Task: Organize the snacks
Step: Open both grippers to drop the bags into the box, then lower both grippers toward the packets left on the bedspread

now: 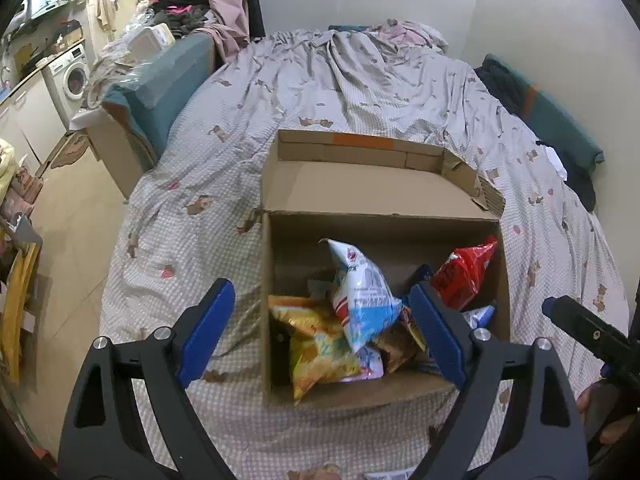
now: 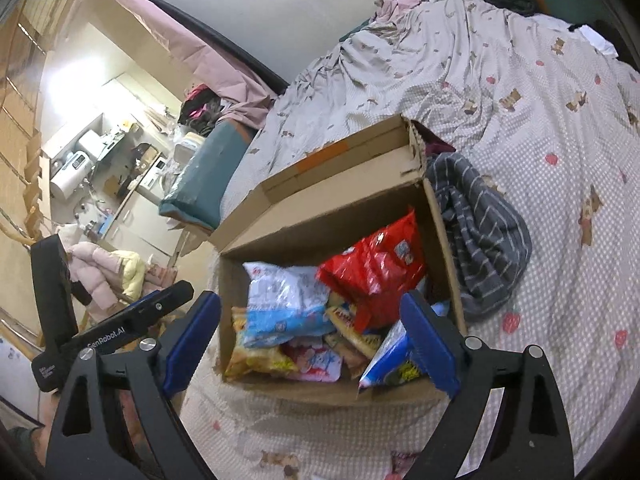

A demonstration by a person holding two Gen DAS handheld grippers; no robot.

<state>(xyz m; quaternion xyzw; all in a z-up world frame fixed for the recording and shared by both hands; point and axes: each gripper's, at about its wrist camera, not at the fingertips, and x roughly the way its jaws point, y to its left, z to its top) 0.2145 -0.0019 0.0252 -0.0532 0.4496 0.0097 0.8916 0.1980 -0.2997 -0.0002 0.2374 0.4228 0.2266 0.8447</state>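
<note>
Hovering over the near edge of the cardboard box, the left gripper has its blue pads spread wide with nothing between them; one finger hangs outside the box's left wall, the other over the snacks. The right gripper is likewise wide apart and empty, above the box's near corner.

Inside the box lies a loose heap of snack bags: a white-and-blue bag leaning upright in the middle, a yellow chip bag below it against the near wall, and a red bag propped in the far right corner, with smaller packets underneath. The box's flap stands open at the far side.

The box sits on a bed with a bear-print sheet. A grey striped garment is bunched against the box's right wall. Beyond the bed's left side stand a teal cushion and a washing machine.
</note>
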